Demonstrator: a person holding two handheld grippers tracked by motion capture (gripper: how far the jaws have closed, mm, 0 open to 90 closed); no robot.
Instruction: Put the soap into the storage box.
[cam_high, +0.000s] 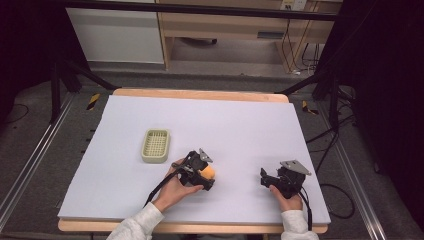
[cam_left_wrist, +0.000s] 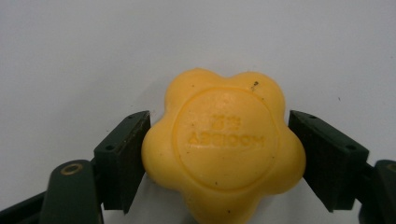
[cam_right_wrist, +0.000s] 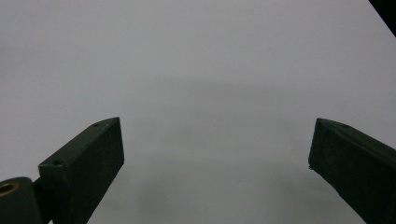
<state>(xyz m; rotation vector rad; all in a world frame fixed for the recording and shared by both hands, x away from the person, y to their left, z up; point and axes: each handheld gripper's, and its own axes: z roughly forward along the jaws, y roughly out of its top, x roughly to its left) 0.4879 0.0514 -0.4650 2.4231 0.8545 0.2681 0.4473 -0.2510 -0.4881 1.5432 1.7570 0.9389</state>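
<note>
The fingers (cam_left_wrist: 122, 161) of the left gripper (cam_left_wrist: 219, 163) stand on either side of a yellow, flower-shaped soap (cam_left_wrist: 224, 149). The pad on one side touches a lobe of the soap, and the pad on the other side sits so close to it that contact looks likely, though the view does not quite settle whether they clamp it. The soap lies flat on the bench between the two fingers, its raised round stamp with lettering facing up.

In the high view the left gripper (cam_high: 204, 176) rests low over the soap (cam_high: 208, 173), held by the person's left hand (cam_high: 172, 192). Beyond the fingers, towards the far left of the bench, sits a pale green slotted soap dish (cam_high: 155, 145), well apart from the soap.

The fingers (cam_right_wrist: 84, 163) of the right gripper (cam_right_wrist: 219, 172) are wide apart with bare surface between them. In the high view the right gripper (cam_high: 270, 178) rests in the right hand (cam_high: 286, 197), well to the side of the soap.

The bench (cam_high: 240, 125) is covered by a plain pale lilac-grey sheet with a wooden edge showing at the far and near sides. Around it lie a grey floor, black stand legs, trailing cables and light wooden furniture at the back of the room.
</note>
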